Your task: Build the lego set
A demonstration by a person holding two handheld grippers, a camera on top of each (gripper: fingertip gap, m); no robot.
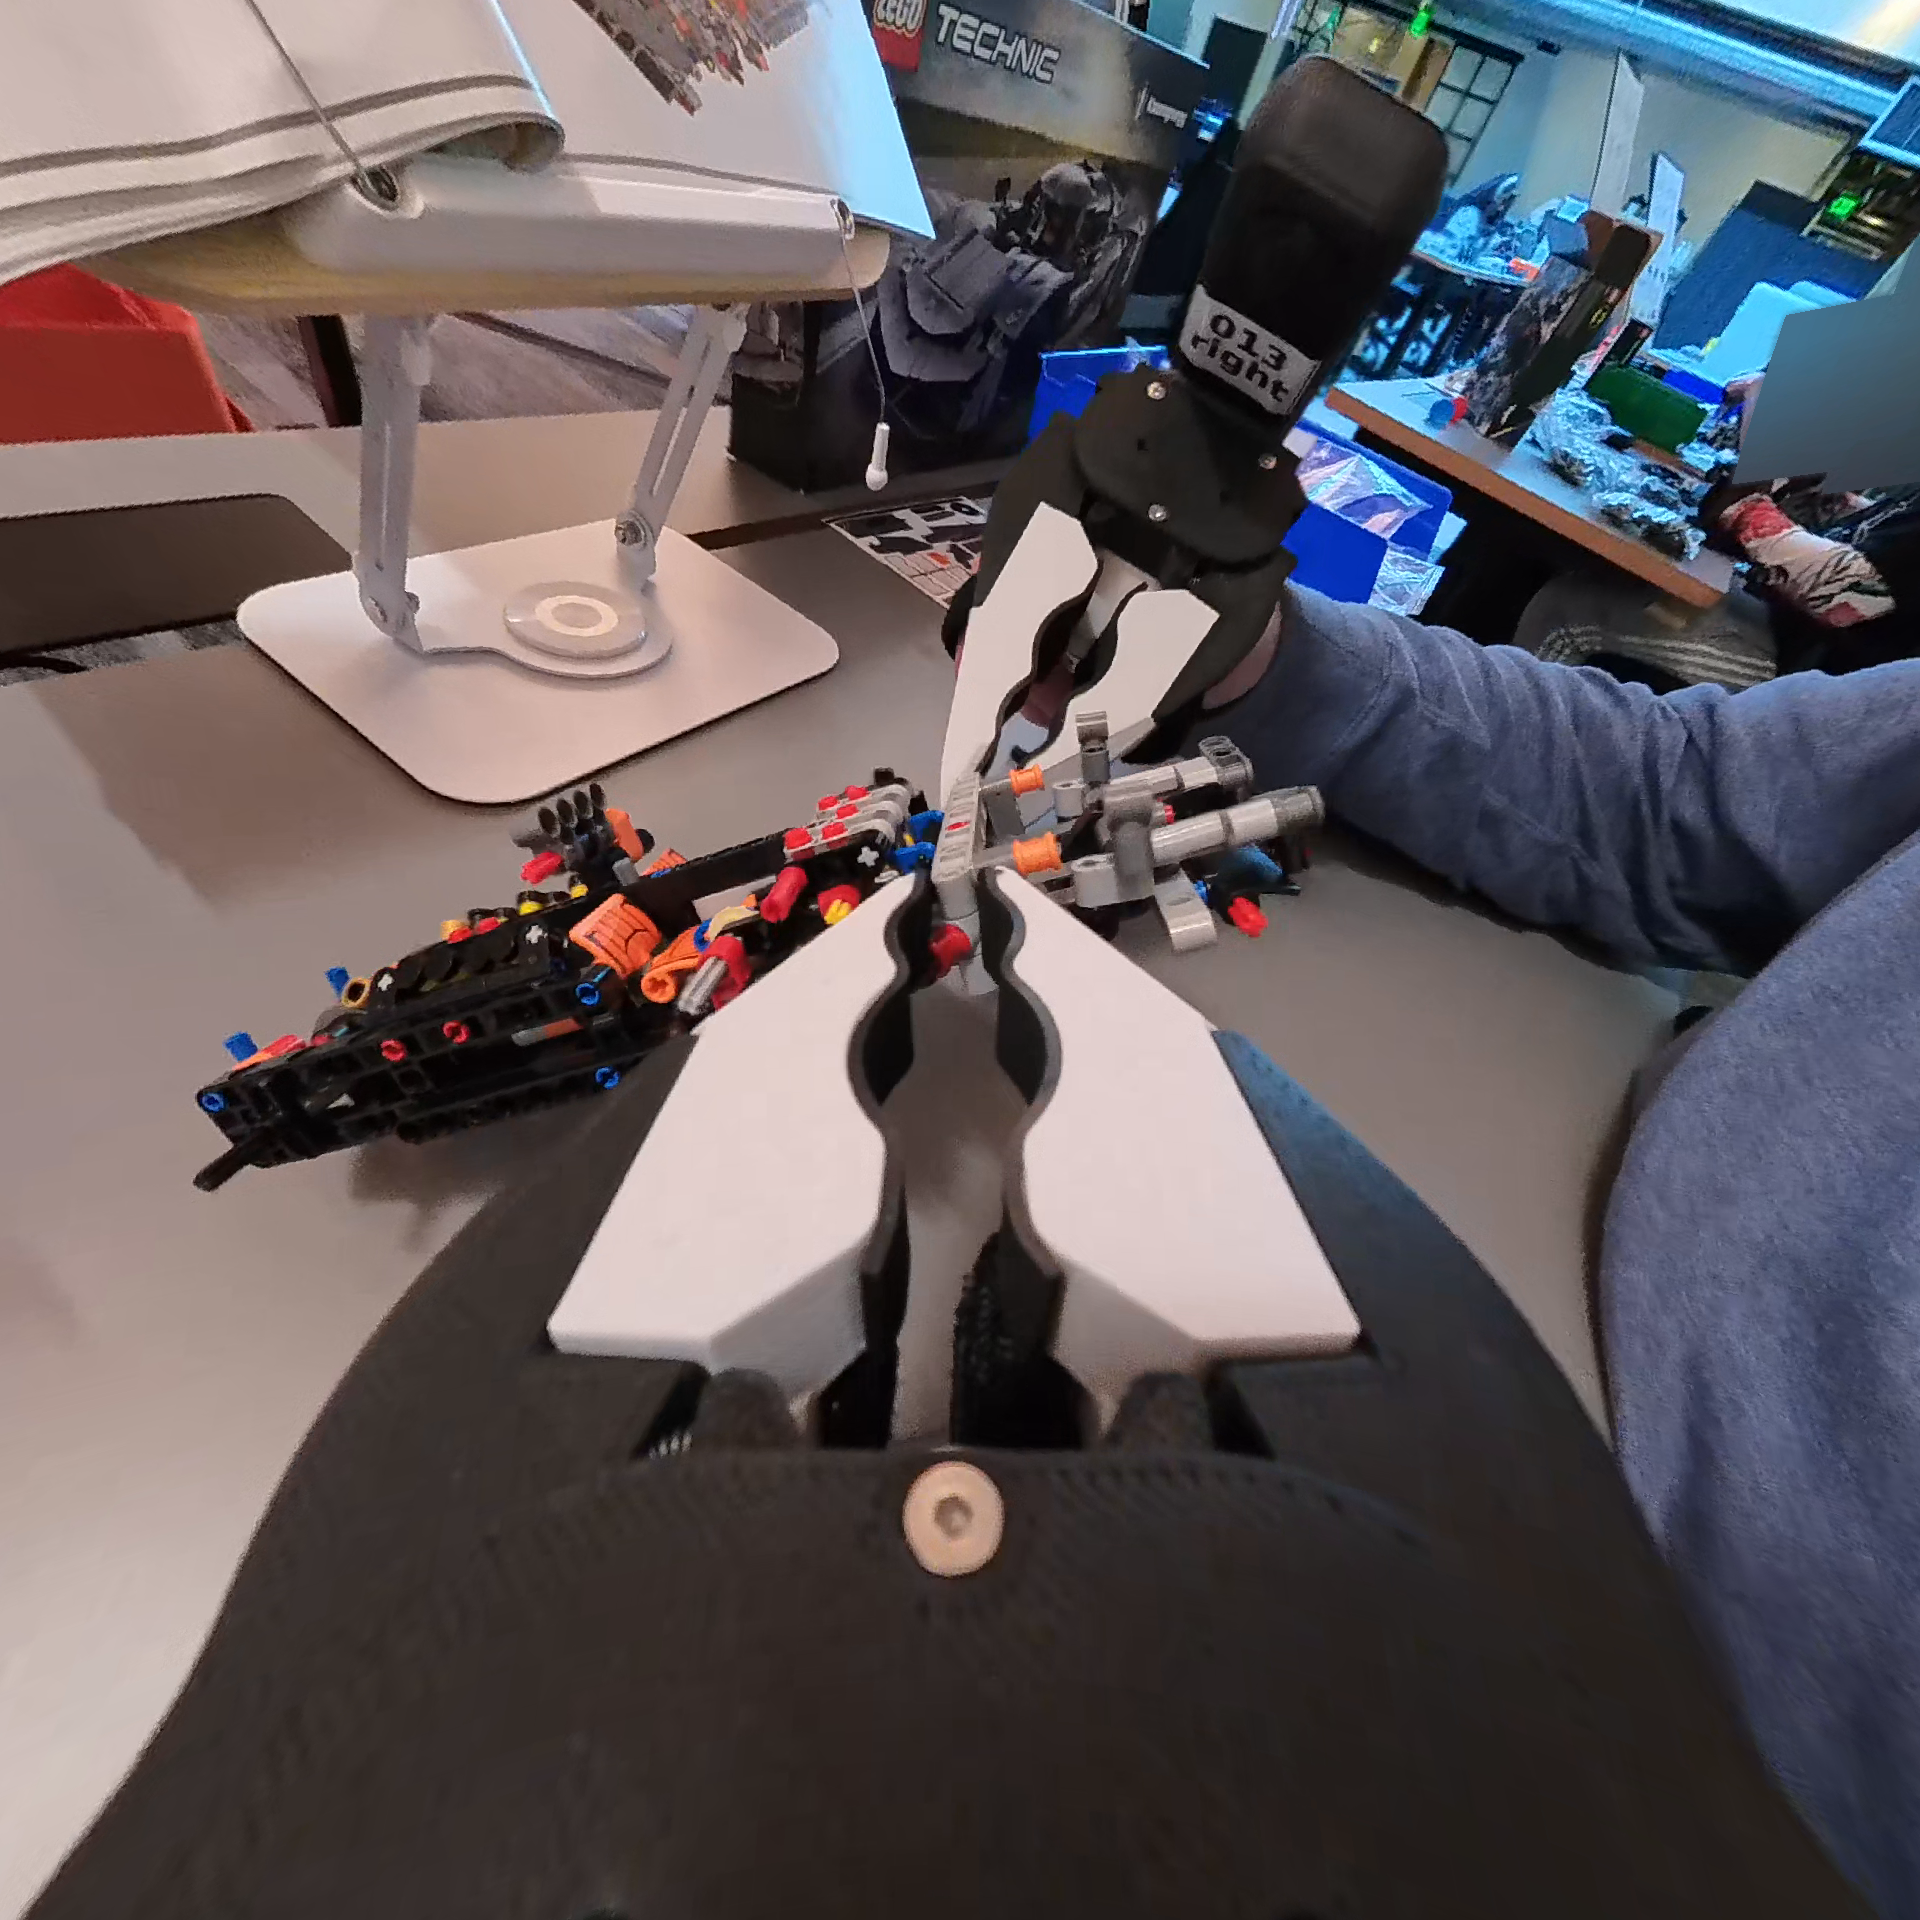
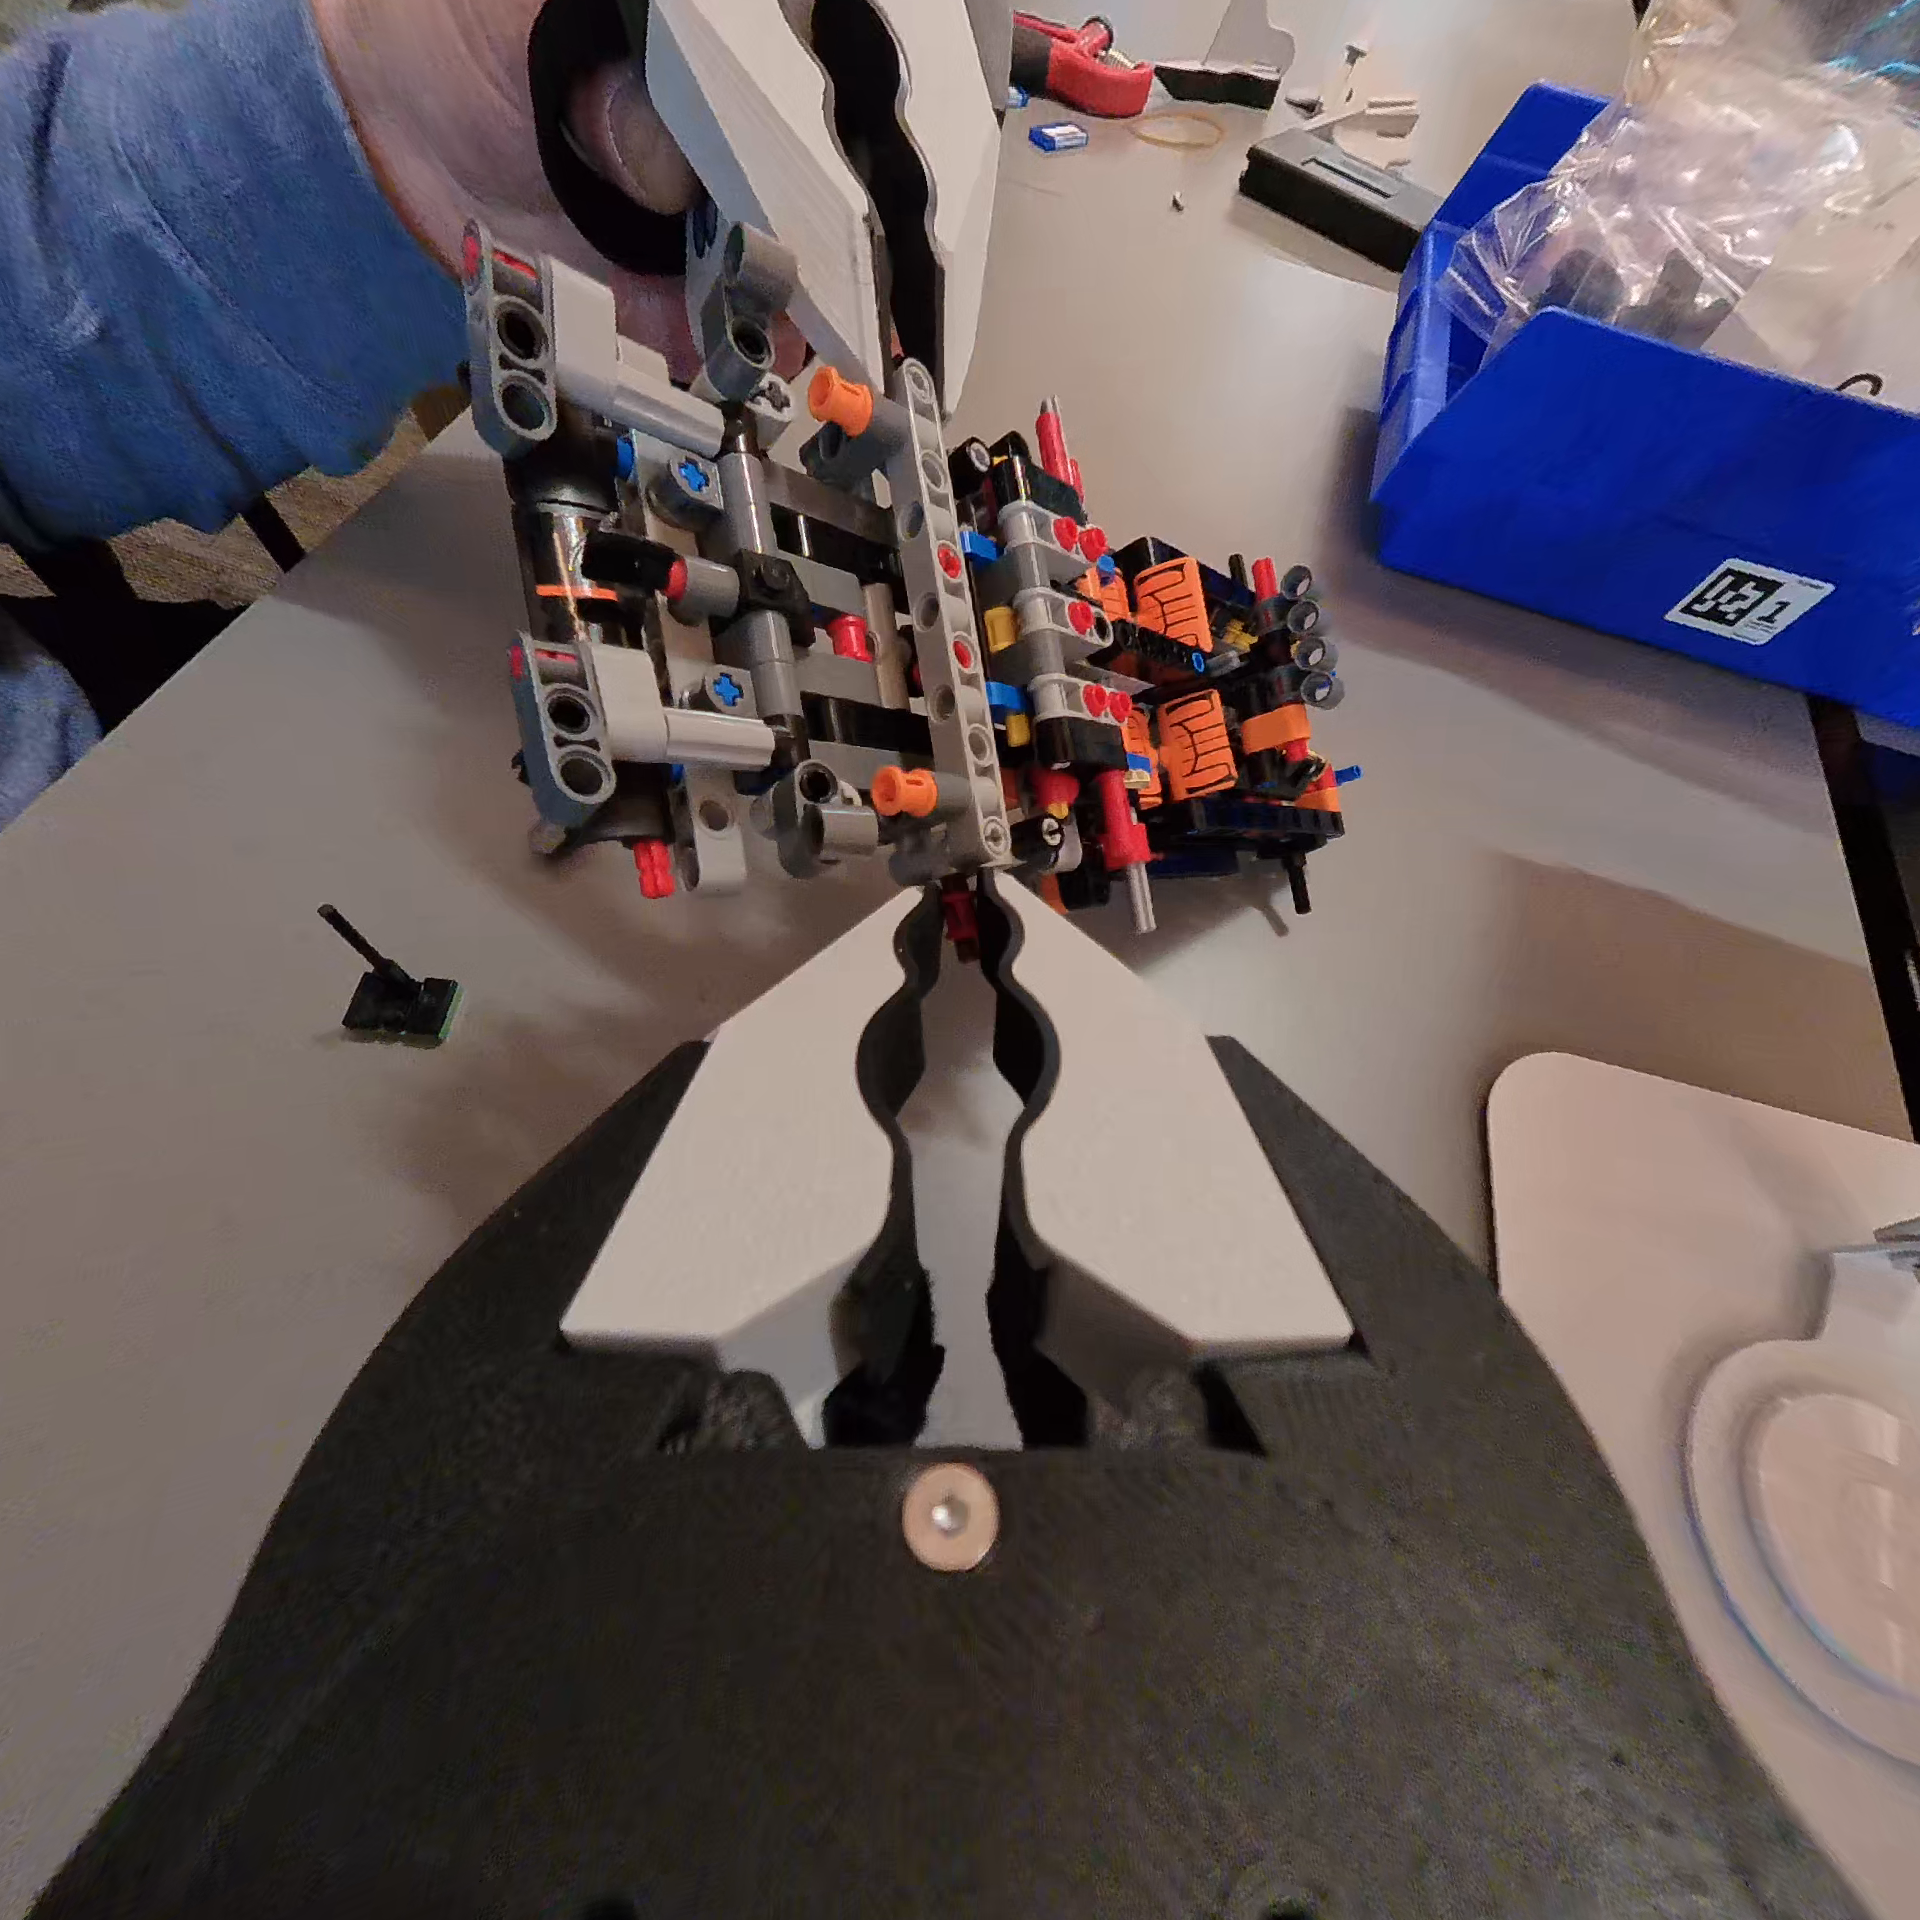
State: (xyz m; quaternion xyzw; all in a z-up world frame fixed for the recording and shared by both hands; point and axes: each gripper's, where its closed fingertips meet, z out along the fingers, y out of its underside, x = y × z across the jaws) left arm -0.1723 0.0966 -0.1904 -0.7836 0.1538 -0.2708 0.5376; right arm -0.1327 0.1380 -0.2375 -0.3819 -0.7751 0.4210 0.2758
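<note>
A long Lego model lies on the grey table: a black and orange chassis (image 1: 499,997) (image 2: 1174,675) joined to a grey axle section (image 1: 1143,831) (image 2: 675,623). A grey holed beam (image 1: 956,831) (image 2: 951,623) runs across the joint. My left gripper (image 1: 956,914) is shut on one end of this beam, beside a red pin (image 1: 945,948). My right gripper (image 2: 961,899) is shut on the other end, with a red pin (image 2: 961,914) between its tips. Each gripper shows in the other's view, the right one from above (image 1: 982,774) and the left one from above (image 2: 906,353).
A small loose black piece (image 2: 400,997) lies left of the model. A blue bin (image 2: 1610,468) with plastic bags stands at the right. A white stand (image 1: 540,644) (image 2: 1662,1195) holds the open booklet (image 1: 416,125). A dark Lego box (image 1: 1018,229) stands behind. A blue sleeve (image 1: 1558,779) reaches in.
</note>
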